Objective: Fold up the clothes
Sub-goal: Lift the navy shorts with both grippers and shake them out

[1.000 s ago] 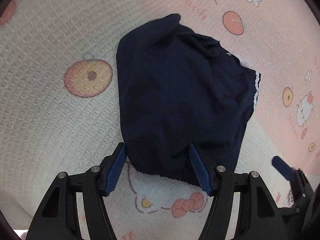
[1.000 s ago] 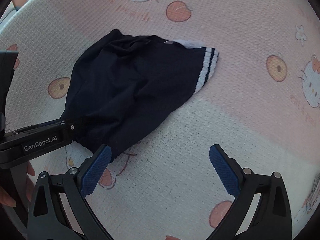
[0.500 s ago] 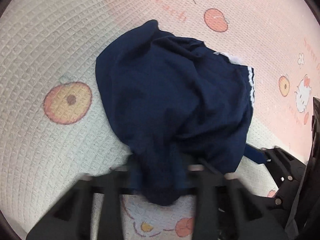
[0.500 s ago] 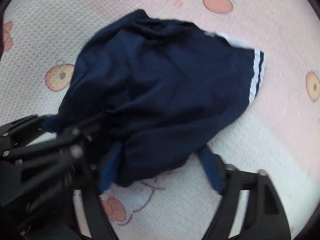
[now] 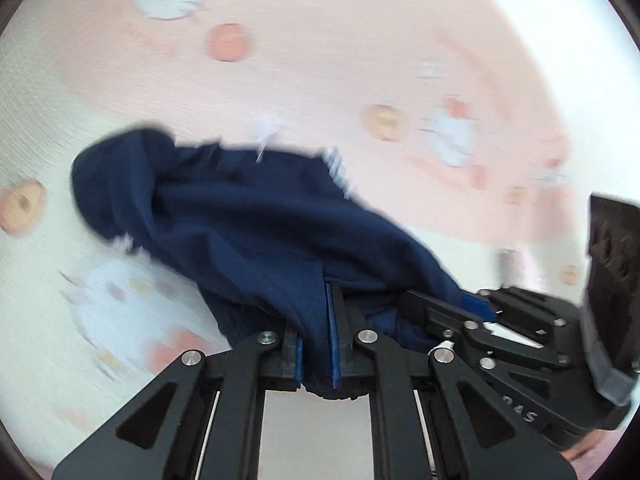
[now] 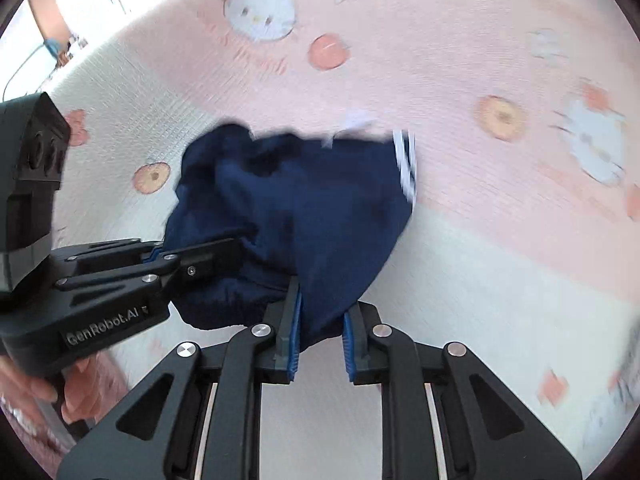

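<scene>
L wrist view: left gripper [image 5: 318,336] is now clamped on the near hem of the shorts [image 5: 256,220]; a sec ago its fingers stood wide apart either side of that hem, w/ the cloth flat on the blanket [image 5: 360,60]. Now the near edge is bunched and lifted, rest of the cloth trailing down to the blanket. Frame is motion-blurred, so the rig is prob. mid-swing. The right gripper [image 5: 476,306] shows at lower right, its tips buried in the same hem just beside.

R wrist view: right gripper [image 6: 320,332] is also closed on the hem, a fold of navy pinched between the blue pads [image 6: 295,334]; 1 s ago it was open, off the cloth. Left gripper [image 6: 158,254] comes in from the left, pinching the hem nearby. White-striped edge [image 6: 404,164] sits at the far right of the shorts, on the blanket.

Meaning for task: both near corners held and raised, which fits a lift to carry the near edge over toward the far edge, or a shake-out; can't tell which.

Room: blanket is bare all round the shorts, esp. beyond and to the right. Blanket's far-left edge and clutter past it are well apart.
</scene>
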The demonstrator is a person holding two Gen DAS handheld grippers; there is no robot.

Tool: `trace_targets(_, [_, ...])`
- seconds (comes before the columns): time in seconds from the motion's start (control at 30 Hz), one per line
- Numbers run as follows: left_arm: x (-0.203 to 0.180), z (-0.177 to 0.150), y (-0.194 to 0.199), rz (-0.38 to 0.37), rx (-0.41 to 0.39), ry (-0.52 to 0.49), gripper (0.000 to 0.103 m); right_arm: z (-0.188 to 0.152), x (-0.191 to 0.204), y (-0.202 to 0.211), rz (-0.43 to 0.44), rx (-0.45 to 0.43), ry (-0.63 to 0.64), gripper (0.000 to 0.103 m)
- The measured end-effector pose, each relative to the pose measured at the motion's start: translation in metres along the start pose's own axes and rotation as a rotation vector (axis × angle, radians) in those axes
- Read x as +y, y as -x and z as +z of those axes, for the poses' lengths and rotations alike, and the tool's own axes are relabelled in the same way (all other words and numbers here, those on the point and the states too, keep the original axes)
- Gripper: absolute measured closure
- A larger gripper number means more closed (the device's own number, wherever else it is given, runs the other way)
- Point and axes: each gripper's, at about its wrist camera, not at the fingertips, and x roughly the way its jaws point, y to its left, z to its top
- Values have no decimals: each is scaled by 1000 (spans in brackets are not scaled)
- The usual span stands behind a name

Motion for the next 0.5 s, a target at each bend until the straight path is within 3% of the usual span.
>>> trace_targets(0.13, [-70,-33,19,-71,14,-76,93,-53,-40,79,-22,-57,-85,87])
trace_targets(0.27, [-107,-47,47,-76,-4,-112,93,-96,-73,162,-3,-115,-199,87])
trace_targets(0.4, [-140,-59,77,-71,-28,-142,93,-113,-86,223,62,-215,-236,87])
trace_targets(0.5, [-164,-68,99,-68,-45,-165,93,-108,-84,233,23,-259,-229,86])
